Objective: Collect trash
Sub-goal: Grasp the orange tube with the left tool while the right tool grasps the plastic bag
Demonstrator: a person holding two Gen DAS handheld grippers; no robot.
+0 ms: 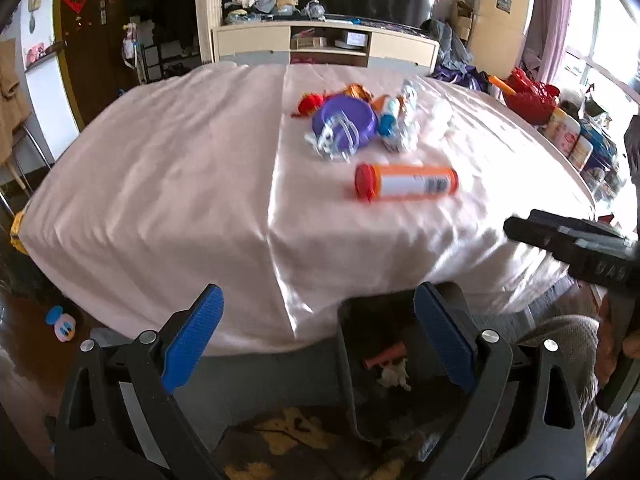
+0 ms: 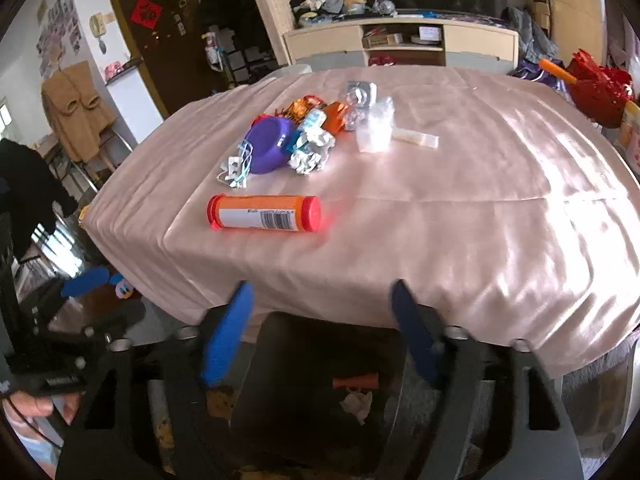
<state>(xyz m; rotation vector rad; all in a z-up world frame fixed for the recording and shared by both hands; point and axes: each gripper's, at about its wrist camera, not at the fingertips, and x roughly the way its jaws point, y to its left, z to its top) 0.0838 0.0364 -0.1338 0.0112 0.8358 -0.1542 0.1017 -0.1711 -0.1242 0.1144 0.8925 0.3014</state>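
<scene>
An orange tube with red caps (image 1: 406,181) lies on its side on the pink tablecloth (image 1: 168,184); it also shows in the right wrist view (image 2: 265,213). Behind it is a trash pile: a purple bowl (image 1: 346,119), crumpled foil (image 2: 311,151), wrappers and a clear plastic bag (image 2: 376,130). A dark bin (image 1: 384,364) stands on the floor below the table's near edge, holding an orange piece and a white scrap (image 2: 356,394). My left gripper (image 1: 316,340) is open and empty above the bin. My right gripper (image 2: 326,332) is open and empty over the bin.
A cabinet (image 1: 324,46) with clutter stands behind the table. Red bags (image 2: 598,88) and containers (image 1: 568,136) sit to the right. A Donald Duck toy (image 1: 62,326) lies on the floor at left. A chair with a brown coat (image 2: 76,112) stands at left.
</scene>
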